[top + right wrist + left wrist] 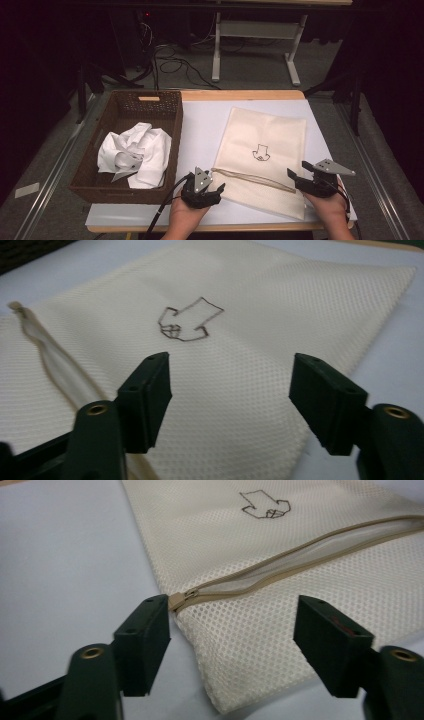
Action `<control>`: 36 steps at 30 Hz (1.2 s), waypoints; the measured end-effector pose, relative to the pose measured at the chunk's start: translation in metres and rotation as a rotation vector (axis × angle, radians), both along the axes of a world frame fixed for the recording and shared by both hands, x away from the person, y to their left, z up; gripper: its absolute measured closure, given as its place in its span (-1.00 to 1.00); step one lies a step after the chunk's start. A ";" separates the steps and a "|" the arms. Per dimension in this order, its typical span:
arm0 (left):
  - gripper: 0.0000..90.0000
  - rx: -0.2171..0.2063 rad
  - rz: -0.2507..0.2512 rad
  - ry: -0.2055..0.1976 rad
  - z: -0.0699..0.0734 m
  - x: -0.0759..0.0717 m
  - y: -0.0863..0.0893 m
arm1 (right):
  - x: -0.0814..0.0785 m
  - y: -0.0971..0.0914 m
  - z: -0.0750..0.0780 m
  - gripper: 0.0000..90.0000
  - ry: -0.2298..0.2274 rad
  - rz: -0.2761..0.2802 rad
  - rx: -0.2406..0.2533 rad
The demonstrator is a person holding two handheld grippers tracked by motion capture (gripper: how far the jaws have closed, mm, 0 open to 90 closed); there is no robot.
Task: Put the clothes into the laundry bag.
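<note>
At the far left of the table sits a dark woven basket with a crumpled white cloth lying loose inside it. Just right of the basket, at the near edge, I hold my left gripper with its jaws spread and nothing between them; they stand over the near left corner of a cream mesh laundry bag, just by the zipper pull. The bag lies flat on the white table cover, right of the basket and apart from it, with a small arrow drawing on top and its zipper partly open along the near side. It looks light, thin and floppy, so I judge it will sag and slide if lifted by one point; the stiffer zipper edge seems the best hold. At the right, my right gripper is also spread wide, empty, above the bag's near right corner.
</note>
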State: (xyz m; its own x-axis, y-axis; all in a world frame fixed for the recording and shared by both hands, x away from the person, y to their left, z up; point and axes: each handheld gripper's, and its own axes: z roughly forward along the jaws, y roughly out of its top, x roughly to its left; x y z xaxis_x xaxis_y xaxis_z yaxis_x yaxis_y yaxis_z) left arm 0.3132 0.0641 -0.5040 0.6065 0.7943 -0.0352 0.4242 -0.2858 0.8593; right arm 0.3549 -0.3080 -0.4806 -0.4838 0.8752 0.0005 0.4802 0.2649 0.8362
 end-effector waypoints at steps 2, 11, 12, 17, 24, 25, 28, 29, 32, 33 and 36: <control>-0.59 0.005 -0.014 -0.001 0.002 -0.003 -0.001 | -0.007 0.010 0.004 -0.50 -0.021 0.025 0.022; -1.00 -0.003 -0.047 -0.014 0.012 -0.010 0.000 | -0.030 0.033 0.012 -0.90 -0.070 0.082 0.035; -1.00 -0.007 -0.051 -0.014 0.013 -0.011 0.000 | -0.031 0.033 0.012 -0.91 -0.072 0.082 0.035; -0.96 -0.020 -0.070 -0.021 0.016 -0.012 0.000 | -0.031 0.030 0.010 -0.94 -0.089 0.079 0.039; -0.96 -0.036 -0.050 -0.057 0.035 -0.012 0.002 | -0.031 0.026 0.011 -0.95 -0.100 0.094 0.051; -0.96 -0.048 -0.048 -0.067 0.041 -0.012 0.003 | -0.031 0.025 0.011 -0.95 -0.096 0.092 0.057; -0.96 -0.062 -0.039 -0.085 0.052 -0.014 0.008 | -0.030 0.024 0.014 -0.93 -0.094 0.095 0.060; -0.96 -0.063 -0.029 -0.097 0.057 -0.015 0.012 | -0.030 0.023 0.014 -0.92 -0.097 0.100 0.055; -0.96 -0.064 0.009 -0.118 0.068 -0.018 0.023 | -0.030 0.025 0.015 -0.87 -0.102 0.103 0.052; -0.97 -0.064 0.009 -0.118 0.068 -0.018 0.023 | -0.030 0.025 0.016 -0.85 -0.091 0.111 0.048; -0.99 -0.077 0.059 -0.149 0.080 -0.022 0.042 | -0.029 0.027 0.016 -0.84 -0.067 0.131 0.051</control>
State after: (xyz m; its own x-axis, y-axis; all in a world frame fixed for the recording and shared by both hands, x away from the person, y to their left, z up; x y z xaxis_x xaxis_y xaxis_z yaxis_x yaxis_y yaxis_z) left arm 0.2909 0.1057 -0.4242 0.5622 0.8269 -0.0100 0.3042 -0.1956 0.9323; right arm 0.3257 -0.2815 -0.4650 -0.5939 0.8045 0.0073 0.3867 0.2775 0.8794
